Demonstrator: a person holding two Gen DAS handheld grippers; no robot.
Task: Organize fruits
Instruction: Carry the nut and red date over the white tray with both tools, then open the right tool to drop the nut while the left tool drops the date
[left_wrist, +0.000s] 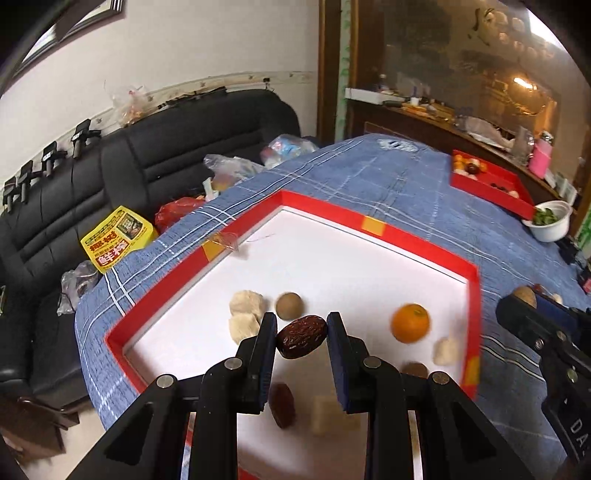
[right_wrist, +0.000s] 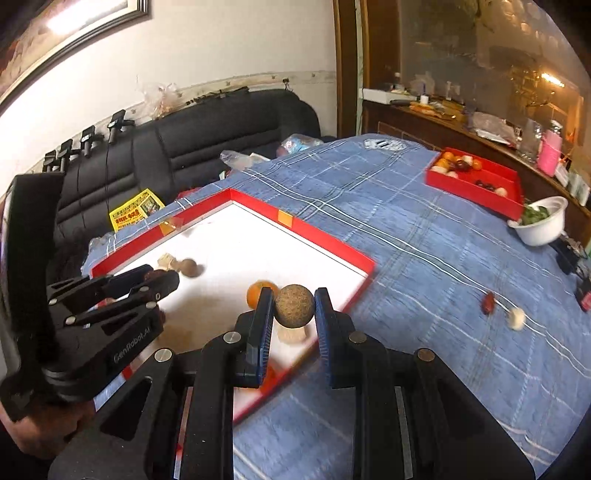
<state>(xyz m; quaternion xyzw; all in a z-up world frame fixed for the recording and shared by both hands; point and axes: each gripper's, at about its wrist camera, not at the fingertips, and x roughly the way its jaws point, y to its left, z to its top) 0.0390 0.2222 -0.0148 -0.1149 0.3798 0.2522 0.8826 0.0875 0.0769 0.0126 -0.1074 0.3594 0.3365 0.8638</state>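
Blue checked cloth, white tray (left_wrist: 380, 229) on it. Left gripper (left_wrist: 301, 334) clamped on red date (left_wrist: 302, 336), right gripper (right_wrist: 294, 306) clamped on brown round fruit (right_wrist: 294, 305), both above tray. Orange (left_wrist: 410, 322), pale pieces already in tray; date (right_wrist: 487, 302) right of tray left to collect.

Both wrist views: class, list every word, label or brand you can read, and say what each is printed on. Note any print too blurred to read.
"GenRobot.AI": on the body of the left gripper.
"DA": start of a cut-off word on the right gripper.
Yellow packet on the sofa: large red characters, upside down, not readable with confidence.
Blue tablecloth: white printed patch, too blurred to read.
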